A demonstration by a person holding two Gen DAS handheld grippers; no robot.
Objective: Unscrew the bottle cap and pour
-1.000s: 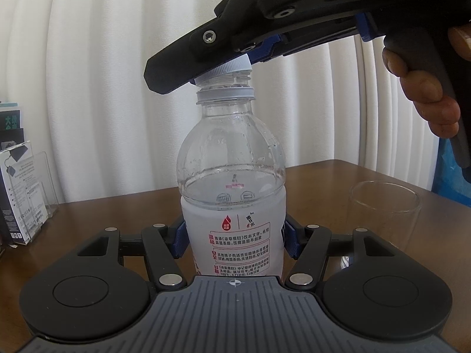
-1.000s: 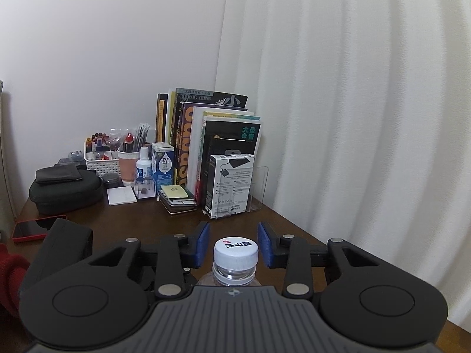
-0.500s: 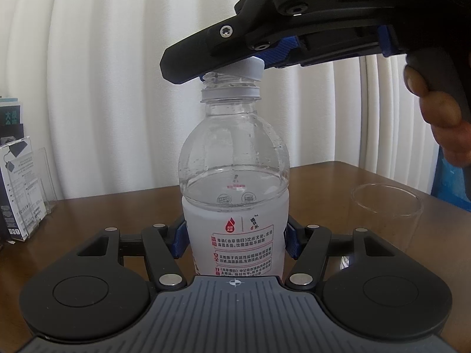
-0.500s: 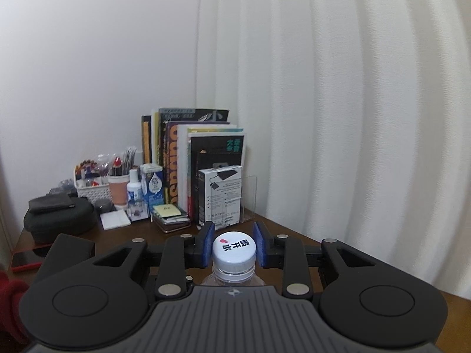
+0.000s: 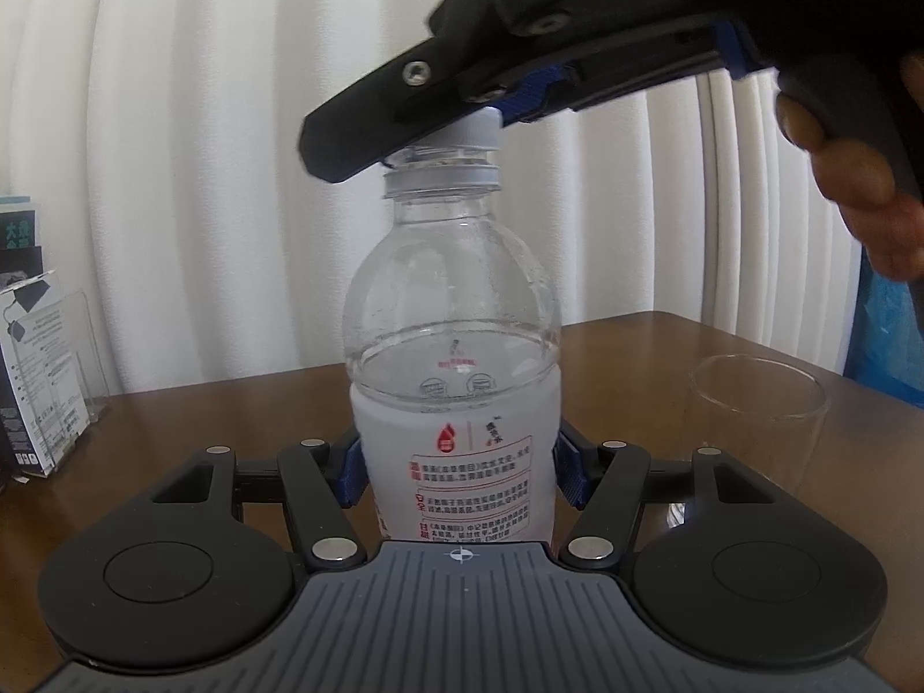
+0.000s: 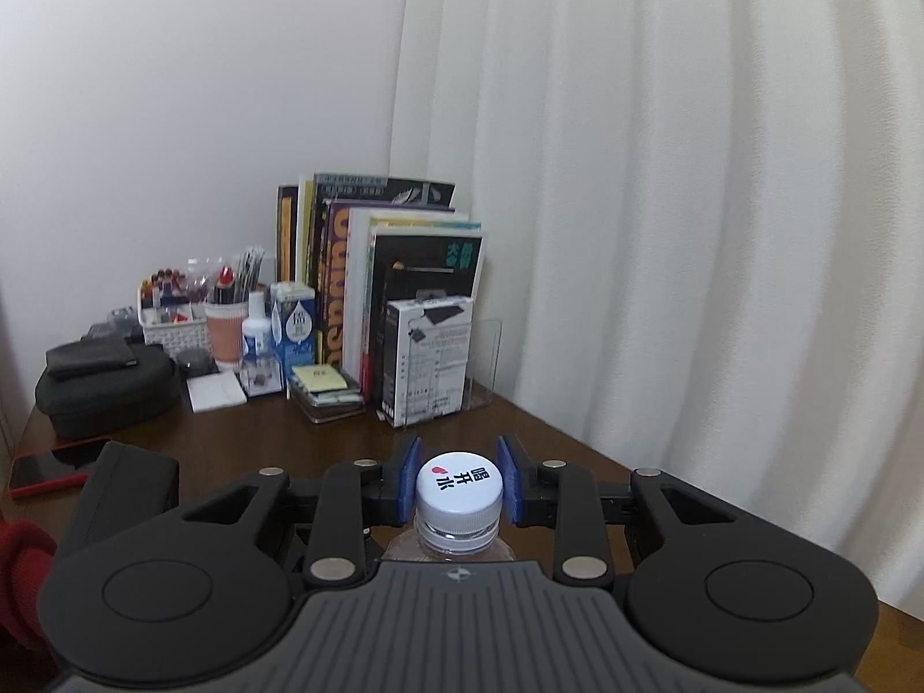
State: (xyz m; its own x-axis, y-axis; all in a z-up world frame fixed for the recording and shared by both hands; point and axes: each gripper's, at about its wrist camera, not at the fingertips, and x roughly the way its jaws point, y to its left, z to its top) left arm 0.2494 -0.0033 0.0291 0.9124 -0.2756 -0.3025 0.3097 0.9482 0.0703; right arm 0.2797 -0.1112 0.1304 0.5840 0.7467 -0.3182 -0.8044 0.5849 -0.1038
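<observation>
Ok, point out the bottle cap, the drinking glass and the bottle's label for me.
bottle cap (image 6: 459,485), right wrist view, on its printed white top.
drinking glass (image 5: 756,421), left wrist view, on its clear side wall.
bottle's label (image 5: 462,462), left wrist view, on the white printed front.

Open worktop (image 5: 242,421) left of the bottle (image 5: 456,358); empty glass (image 5: 756,421) close on its right, books (image 6: 375,283) crowding the far corner.
</observation>
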